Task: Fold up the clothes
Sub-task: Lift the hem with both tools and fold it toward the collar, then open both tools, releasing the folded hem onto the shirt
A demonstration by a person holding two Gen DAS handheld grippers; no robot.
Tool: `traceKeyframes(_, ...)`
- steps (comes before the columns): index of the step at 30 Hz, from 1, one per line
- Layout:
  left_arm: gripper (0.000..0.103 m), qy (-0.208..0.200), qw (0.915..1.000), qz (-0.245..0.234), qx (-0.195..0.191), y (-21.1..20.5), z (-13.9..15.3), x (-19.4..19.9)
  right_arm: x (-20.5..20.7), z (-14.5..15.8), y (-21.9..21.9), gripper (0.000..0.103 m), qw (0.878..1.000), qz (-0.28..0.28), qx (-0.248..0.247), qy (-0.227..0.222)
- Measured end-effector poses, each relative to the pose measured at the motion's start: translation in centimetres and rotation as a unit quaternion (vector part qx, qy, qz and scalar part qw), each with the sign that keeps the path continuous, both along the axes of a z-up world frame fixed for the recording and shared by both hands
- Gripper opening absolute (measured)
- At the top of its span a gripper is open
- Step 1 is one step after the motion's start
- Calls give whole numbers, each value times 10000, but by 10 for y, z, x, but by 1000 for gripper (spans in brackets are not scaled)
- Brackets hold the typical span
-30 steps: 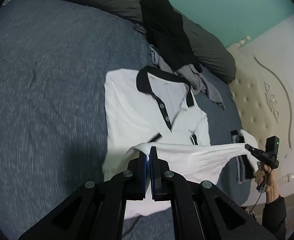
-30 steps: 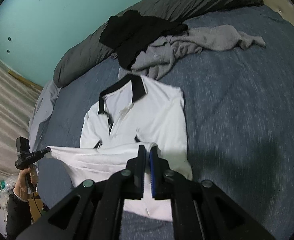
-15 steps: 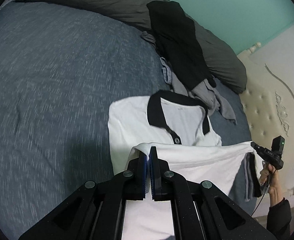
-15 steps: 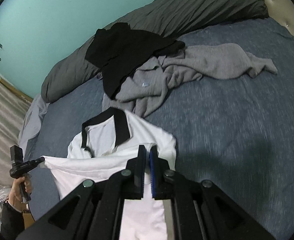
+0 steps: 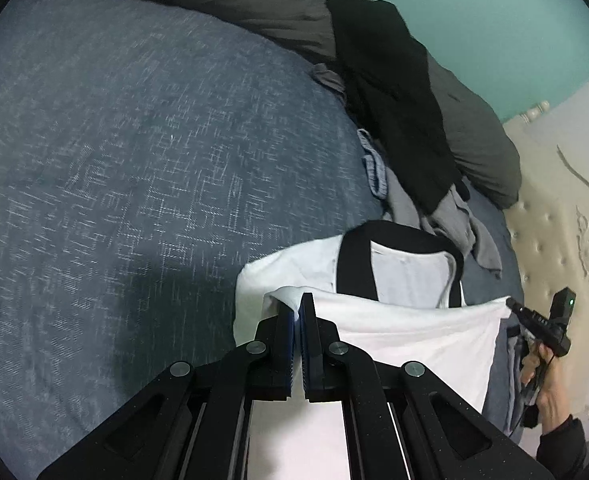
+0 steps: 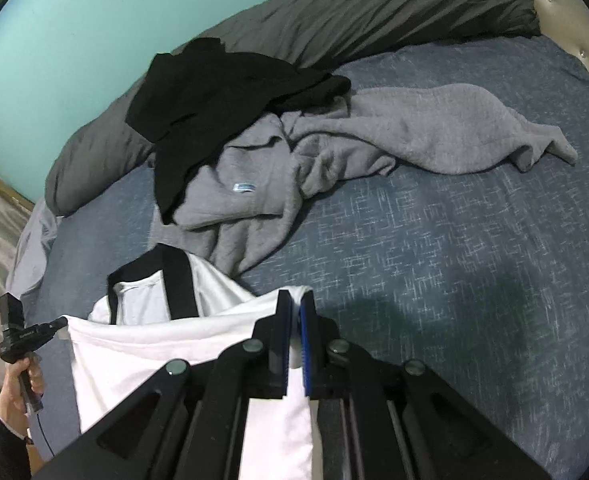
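Both grippers are closed tight on the bottom hem of the white shirt, the left gripper at one corner, the right gripper at the other. The hem is stretched between them just below the black collar, over the blue bed. A gray sweater lies behind.

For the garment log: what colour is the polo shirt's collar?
Black, on the white polo shirt; the collar shows best in the left wrist view.

Three garments on the bed – one white polo shirt, one black garment, one grey garment. Two grippers – left gripper, right gripper. One dark grey duvet
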State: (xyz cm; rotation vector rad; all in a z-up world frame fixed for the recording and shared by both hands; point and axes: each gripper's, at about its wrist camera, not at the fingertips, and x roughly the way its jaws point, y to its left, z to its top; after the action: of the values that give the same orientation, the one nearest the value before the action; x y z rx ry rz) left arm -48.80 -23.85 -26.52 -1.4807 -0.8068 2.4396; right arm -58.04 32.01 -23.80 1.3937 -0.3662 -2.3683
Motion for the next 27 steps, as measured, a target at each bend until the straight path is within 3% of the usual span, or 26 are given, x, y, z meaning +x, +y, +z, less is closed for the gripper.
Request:
traceKeyframes(6, 5, -132, 9997, 219, 64, -2, -26, 0, 1, -26, -4, 4, 9999, -134, 48, -45)
traceKeyframes(8, 14, 42, 9992, 385, 95, -10, -20, 7, 3, -25, 0, 7, 9997, -247, 79, 51)
traceKeyframes(10, 33, 134, 9984, 530, 117, -19, -14, 16, 7, -19, 10, 26, 9989, -425, 92, 146)
traceKeyframes(11, 37, 125, 9985, 529, 103, -22, -11, 23, 10, -16, 16, 28, 9984, -514, 98, 193)
traceKeyframes(15, 38, 68, 9990, 427, 125, -27, -2, 53, 34, -13, 29, 28, 9991, -407, -66, 38)
traceKeyframes(20, 39, -55, 9998, -20, 165, -8, 6, 119, 88, -20, 39, 29, 9991, 0, -286, -317)
traceKeyframes(27, 42, -211, 9990, -322, 205, 12, 0, 202, 170, -33, 46, 42, 9957, 408, -424, -715)
